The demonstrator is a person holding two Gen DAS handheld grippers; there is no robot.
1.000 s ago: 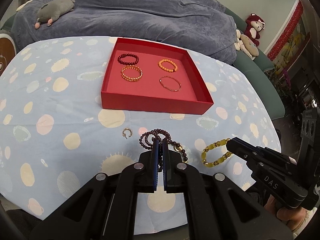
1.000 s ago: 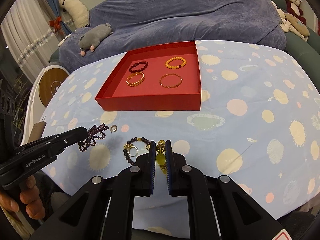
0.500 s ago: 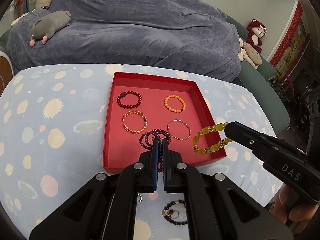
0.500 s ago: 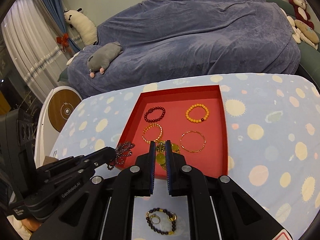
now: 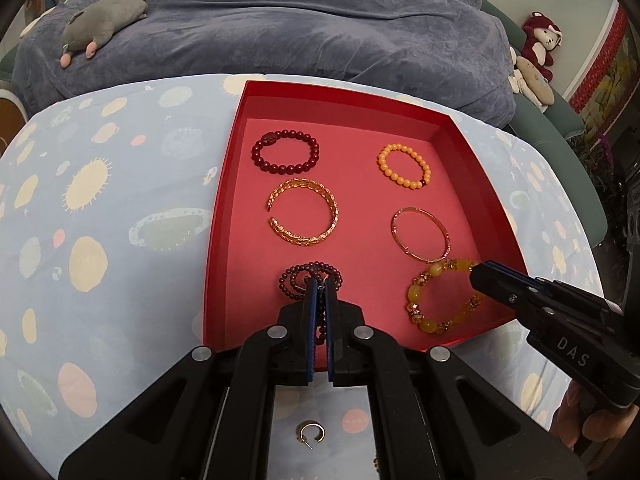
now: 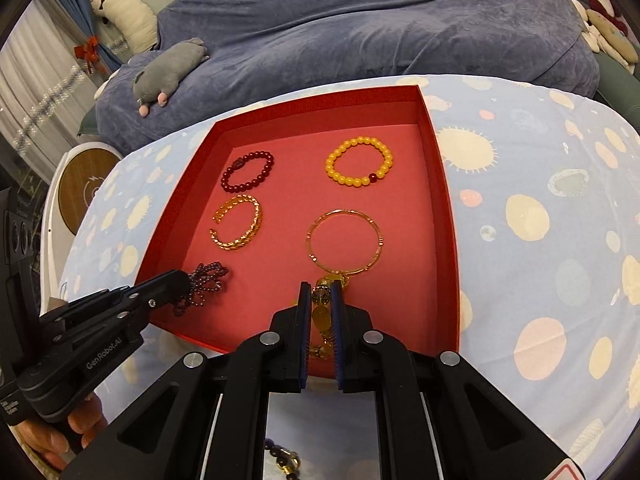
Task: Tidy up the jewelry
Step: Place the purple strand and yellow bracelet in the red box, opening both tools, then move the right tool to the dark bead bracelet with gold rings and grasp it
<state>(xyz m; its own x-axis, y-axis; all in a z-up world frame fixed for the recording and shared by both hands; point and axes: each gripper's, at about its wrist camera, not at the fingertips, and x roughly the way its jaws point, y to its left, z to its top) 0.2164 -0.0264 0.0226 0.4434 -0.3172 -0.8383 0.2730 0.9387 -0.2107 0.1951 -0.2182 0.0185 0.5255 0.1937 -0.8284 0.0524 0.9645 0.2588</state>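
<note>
A red tray [image 5: 226,184] [image 6: 444,184] holds a dark red bead bracelet [image 5: 285,151], an orange bead bracelet [image 5: 404,166], a gold cuff [image 5: 304,216] and a thin gold bangle [image 5: 420,234]. My left gripper [image 5: 319,280] is shut on a dark purple bead strand [image 5: 296,274] over the tray's near left; it also shows in the right wrist view [image 6: 208,276]. My right gripper [image 6: 321,286] is shut on a yellow bead bracelet [image 5: 440,296] [image 6: 320,316] at the tray's near right.
A small gold ring [image 5: 311,434] and a dark-and-gold bead bracelet [image 6: 284,456] lie on the spotted blue tablecloth [image 5: 100,220] in front of the tray. A blue-covered sofa [image 5: 280,20] with plush toys stands behind the table.
Both grippers have carried their bracelets from the cloth forward over the tray's near edge and lowered them toward its floor. The tray's other bracelets have not moved.
</note>
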